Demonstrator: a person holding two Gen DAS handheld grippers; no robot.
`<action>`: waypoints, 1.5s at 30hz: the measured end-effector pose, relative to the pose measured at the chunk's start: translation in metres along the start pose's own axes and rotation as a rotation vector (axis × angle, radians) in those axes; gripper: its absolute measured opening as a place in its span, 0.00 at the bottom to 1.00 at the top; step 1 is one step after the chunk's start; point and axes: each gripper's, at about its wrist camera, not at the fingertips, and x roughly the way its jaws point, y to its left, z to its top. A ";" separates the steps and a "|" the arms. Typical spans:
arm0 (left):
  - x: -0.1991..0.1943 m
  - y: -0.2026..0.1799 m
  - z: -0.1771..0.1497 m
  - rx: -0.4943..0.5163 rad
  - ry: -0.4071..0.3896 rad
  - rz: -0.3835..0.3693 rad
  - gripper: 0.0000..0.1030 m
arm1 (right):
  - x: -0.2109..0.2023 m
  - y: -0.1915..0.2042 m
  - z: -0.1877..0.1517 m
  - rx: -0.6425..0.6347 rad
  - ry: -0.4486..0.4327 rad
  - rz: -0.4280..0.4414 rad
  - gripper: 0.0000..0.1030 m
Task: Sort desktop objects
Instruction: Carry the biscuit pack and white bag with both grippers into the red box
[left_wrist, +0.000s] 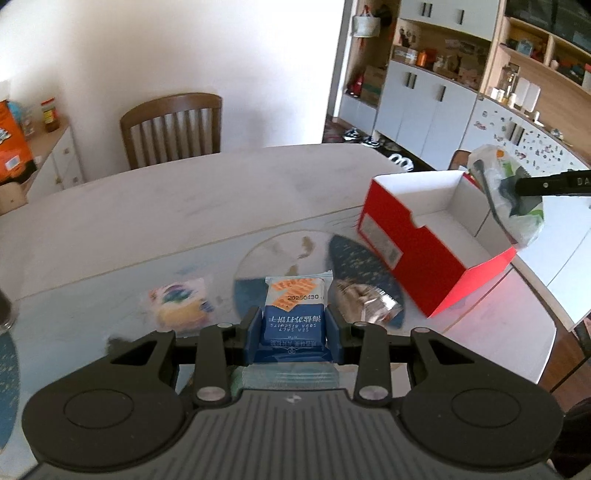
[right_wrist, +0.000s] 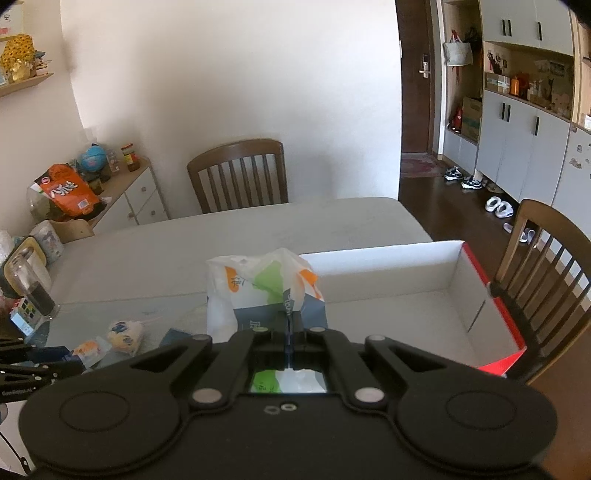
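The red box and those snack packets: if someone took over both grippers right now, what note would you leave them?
Left gripper: shut on a blue biscuit packet, held above the table.
Right gripper: shut on a white, green and orange bag, by the red box.
Done: nothing visible in the box yet.
Left: drop both in, then fetch the yellow packet and silver packet on the table.

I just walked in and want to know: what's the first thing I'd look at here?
Probably the big red box, open and white inside, sitting at the right side of the table. Next, the left gripper pinching a blue biscuit packet above the table. The right gripper holds a white, green and orange bag just in front of the box.
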 end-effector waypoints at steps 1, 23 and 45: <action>0.003 -0.005 0.003 0.003 -0.001 -0.003 0.34 | 0.001 -0.005 0.001 -0.001 -0.001 -0.003 0.00; 0.076 -0.124 0.077 0.119 -0.052 -0.099 0.34 | 0.039 -0.089 0.007 0.014 0.051 -0.046 0.00; 0.159 -0.205 0.100 0.307 0.007 -0.101 0.34 | 0.090 -0.133 0.005 -0.027 0.135 -0.083 0.00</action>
